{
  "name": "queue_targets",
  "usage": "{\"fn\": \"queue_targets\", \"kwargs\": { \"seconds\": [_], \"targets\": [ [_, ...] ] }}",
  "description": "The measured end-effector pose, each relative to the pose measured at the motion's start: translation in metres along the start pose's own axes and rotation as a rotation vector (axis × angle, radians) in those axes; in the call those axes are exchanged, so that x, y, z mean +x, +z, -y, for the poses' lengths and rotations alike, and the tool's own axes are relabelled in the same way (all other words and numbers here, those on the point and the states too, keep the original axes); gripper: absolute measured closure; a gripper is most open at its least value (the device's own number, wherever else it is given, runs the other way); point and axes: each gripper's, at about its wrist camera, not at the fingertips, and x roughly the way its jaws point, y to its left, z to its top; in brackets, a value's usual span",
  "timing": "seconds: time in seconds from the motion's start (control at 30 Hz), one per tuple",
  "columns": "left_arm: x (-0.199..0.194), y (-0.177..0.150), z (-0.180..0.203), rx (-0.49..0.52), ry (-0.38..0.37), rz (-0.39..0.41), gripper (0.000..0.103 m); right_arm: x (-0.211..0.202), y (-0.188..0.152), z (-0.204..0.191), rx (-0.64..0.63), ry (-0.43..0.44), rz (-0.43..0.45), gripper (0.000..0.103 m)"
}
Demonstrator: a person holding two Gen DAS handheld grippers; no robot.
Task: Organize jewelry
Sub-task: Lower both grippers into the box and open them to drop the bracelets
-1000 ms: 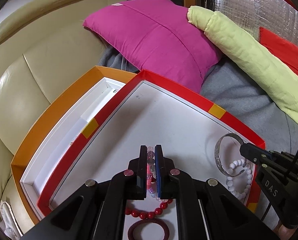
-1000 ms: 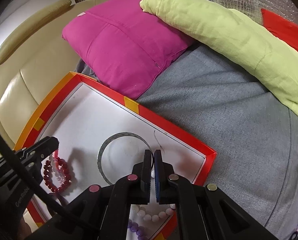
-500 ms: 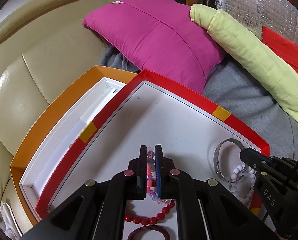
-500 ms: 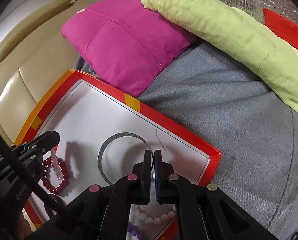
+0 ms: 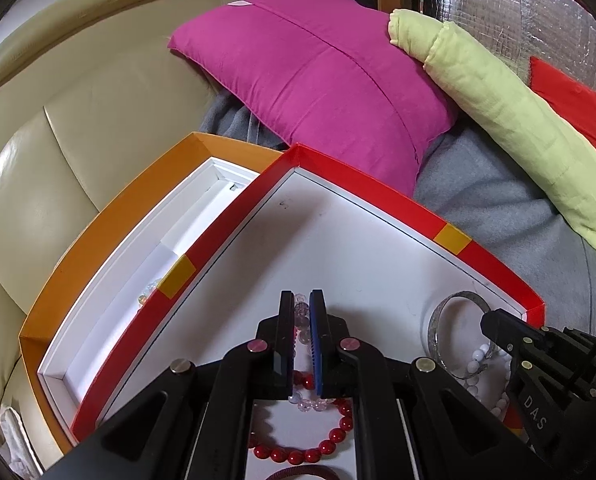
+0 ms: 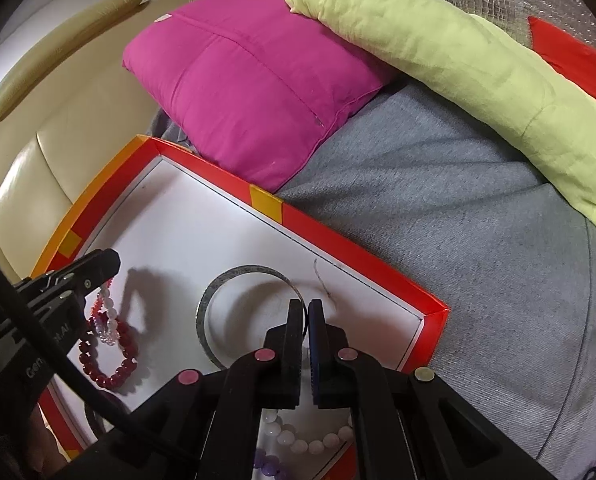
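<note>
At the bottom centre of the left wrist view, the left gripper (image 5: 302, 312) had its jaws drawn narrow onto a strand of pale pink and clear beads (image 5: 300, 322), which hung between the pads and trailed down behind them. Just below, at the lower edge of that frame, a red bead bracelet (image 5: 298, 454) lay on the white floor of the red-rimmed tray (image 5: 378, 196), with a dark maroon ring (image 5: 298, 472) partly cut off beneath it. In the lower right of the same frame sat a silver bangle (image 5: 438, 324) with a white bead bracelet (image 5: 478, 360) touching it, and the black nose of the right gripper (image 5: 488, 320) stood over both.

In the right wrist view, the right gripper (image 6: 306, 312) at bottom centre was closed tight; whether it pinched the bangle's edge could not be told. White beads and a few purple beads (image 6: 269, 464) showed between its arms at the lower edge. The left gripper (image 6: 105, 264) entered from the left with the pale strand dangling above the red bracelet.

Farther off, left of the tray in the left wrist view, an orange box (image 5: 109, 220) with a white lining lay alongside, a few clear beads (image 5: 147, 294) visible inside it by the tray's wall. Beyond lay a grey blanket (image 6: 438, 220), then a magenta cushion (image 5: 318, 80) at upper centre, a pale green bolster (image 6: 438, 48) resting on its right edge, and a cream leather sofa (image 5: 57, 120) across the upper left.
</note>
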Motion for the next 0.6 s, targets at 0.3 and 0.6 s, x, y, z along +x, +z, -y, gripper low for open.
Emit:
{"fn": "queue_targets", "kwargs": {
  "seconds": [0.3,0.6],
  "targets": [
    [0.0013,-0.0011,-0.0037,-0.008,0.004,-0.008,0.095,0.0039,-0.0003,-0.0043,-0.009,0.006,-0.009,0.099],
    [0.0011,-0.0051,-0.0072,-0.019,0.022,-0.020,0.093,0.0027,0.0006,-0.0056,-0.015,0.010,-0.019,0.096]
  ]
}}
